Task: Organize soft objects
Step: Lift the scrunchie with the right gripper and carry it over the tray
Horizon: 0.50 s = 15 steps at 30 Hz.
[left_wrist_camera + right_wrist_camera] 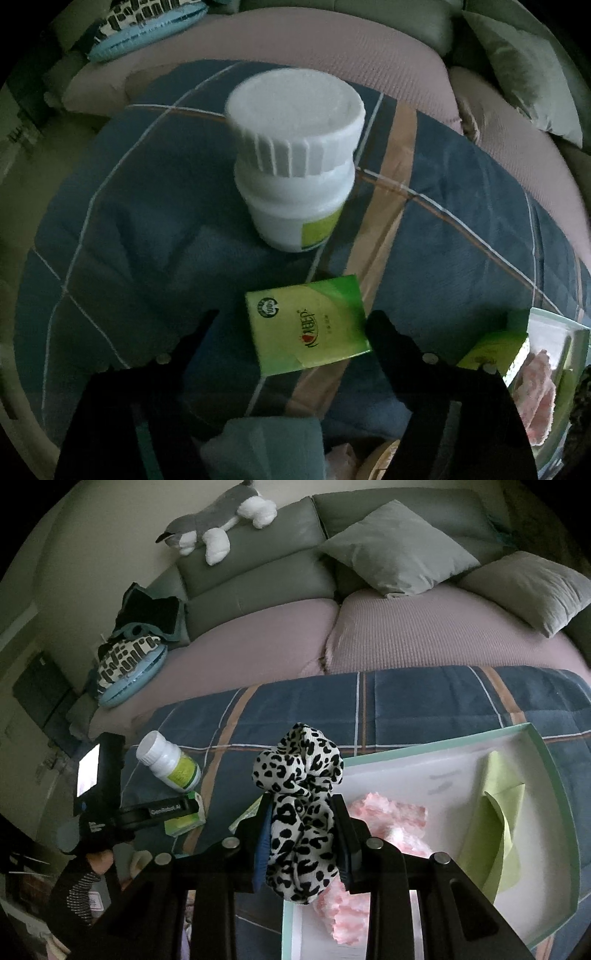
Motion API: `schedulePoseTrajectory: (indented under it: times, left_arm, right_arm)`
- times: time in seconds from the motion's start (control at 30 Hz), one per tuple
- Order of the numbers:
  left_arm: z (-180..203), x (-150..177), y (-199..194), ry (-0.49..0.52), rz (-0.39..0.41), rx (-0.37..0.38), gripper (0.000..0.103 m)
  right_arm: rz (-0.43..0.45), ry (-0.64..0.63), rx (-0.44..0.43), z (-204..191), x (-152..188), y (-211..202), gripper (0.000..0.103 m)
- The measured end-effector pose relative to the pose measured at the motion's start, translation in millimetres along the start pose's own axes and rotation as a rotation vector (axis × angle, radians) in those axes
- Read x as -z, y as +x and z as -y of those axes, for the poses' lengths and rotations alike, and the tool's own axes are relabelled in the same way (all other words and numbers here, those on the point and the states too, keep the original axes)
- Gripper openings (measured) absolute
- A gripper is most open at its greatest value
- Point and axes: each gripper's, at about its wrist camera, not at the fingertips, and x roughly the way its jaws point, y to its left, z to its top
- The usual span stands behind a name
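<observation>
"100" seal on green tissue pack (308, 325) (other print unreadable)

Beneath me lies a blue plaid blanket (424, 705) with pale and tan stripes, spread over a mauve sofa seat (258, 642). Directly on the blanket I note a white capped bottle (295, 162) with a green label, standing somewhat tilted, and a small green tissue pack (306, 325) just beside it. To my right a shallow white tray (554, 775) with a mint-green rim rests on the same blanket. A pale blue cushion (129, 686) lies on the seat's far left end.
</observation>
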Motion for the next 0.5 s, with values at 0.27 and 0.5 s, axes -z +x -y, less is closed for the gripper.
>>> schedulePoseTrajectory:
  times: [0.27,0.5]
  left_arm:
    - [7.8,-1.8,-1.5,0.025,0.016,-0.003,0.066]
    - [8.6,4.7,1.1,0.032,0.017,-0.016,0.067]
  right_arm:
    - [-0.002,0.003,-0.001,0.6,0.6,0.0,0.031]
    - [-0.003,0.005,-0.001,0.8,1.7,1.1,0.031]
